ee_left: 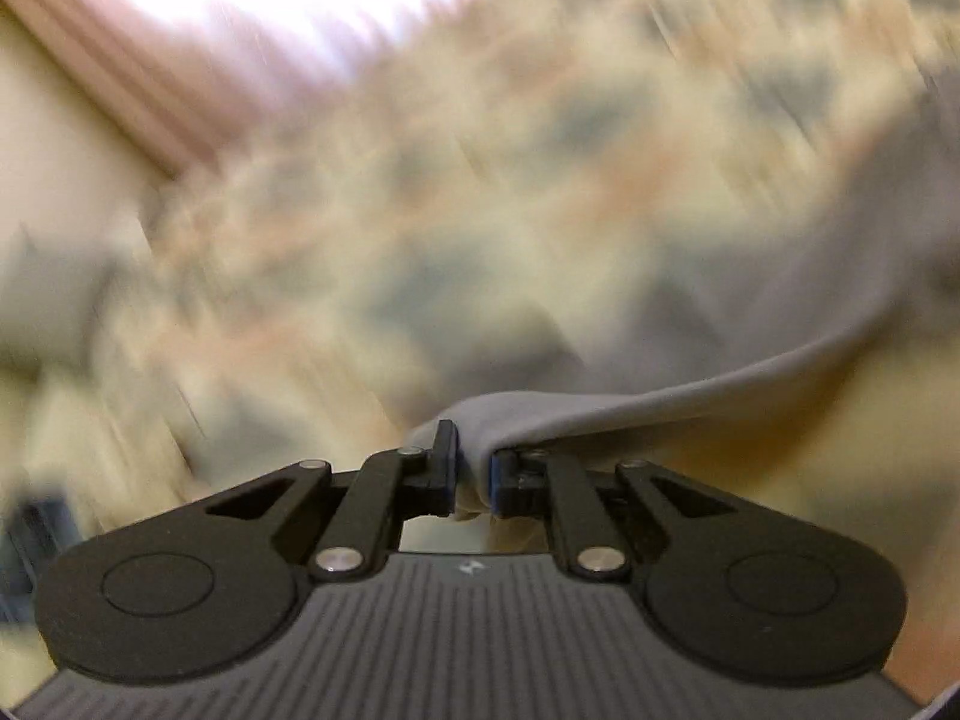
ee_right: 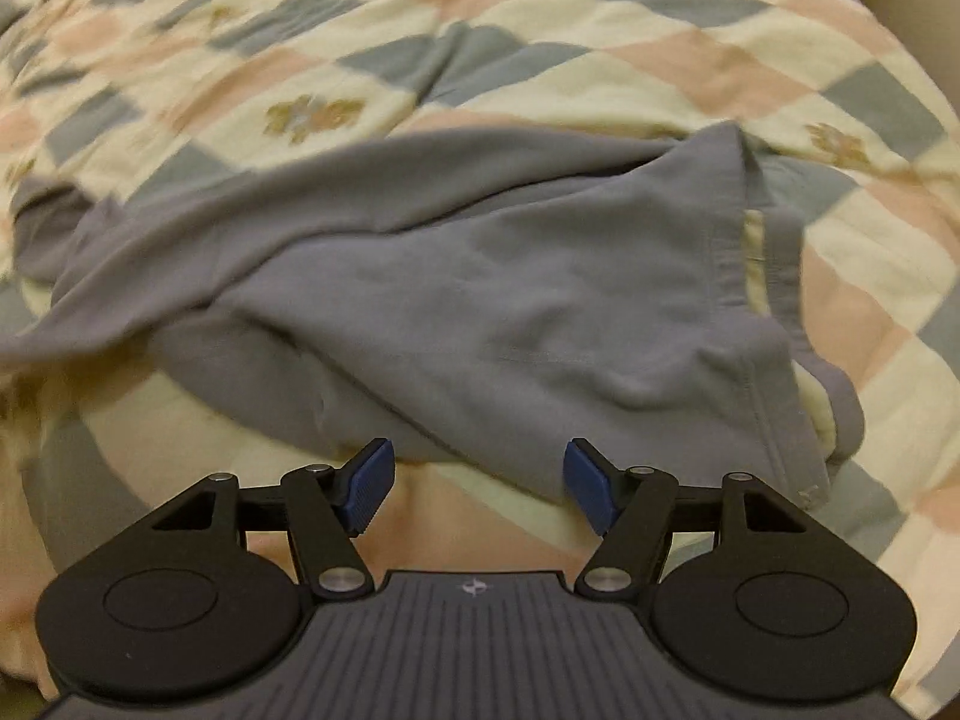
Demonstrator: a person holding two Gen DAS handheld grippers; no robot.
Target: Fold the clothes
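Note:
A grey garment (ee_right: 480,276) lies crumpled on a checked bedspread (ee_right: 420,60), with a hemmed edge at its right side. My right gripper (ee_right: 477,480) is open, its blue pads (ee_right: 366,483) just short of the garment's near edge, holding nothing. My left gripper (ee_left: 474,468) is shut on a fold of the same grey garment (ee_left: 600,408), which stretches up and to the right from the fingers. The left wrist view is heavily blurred by motion.
The bedspread in cream, pink and grey-blue squares fills both views (ee_left: 480,180). A bright window with a pinkish curtain (ee_left: 120,60) shows at the upper left of the left wrist view.

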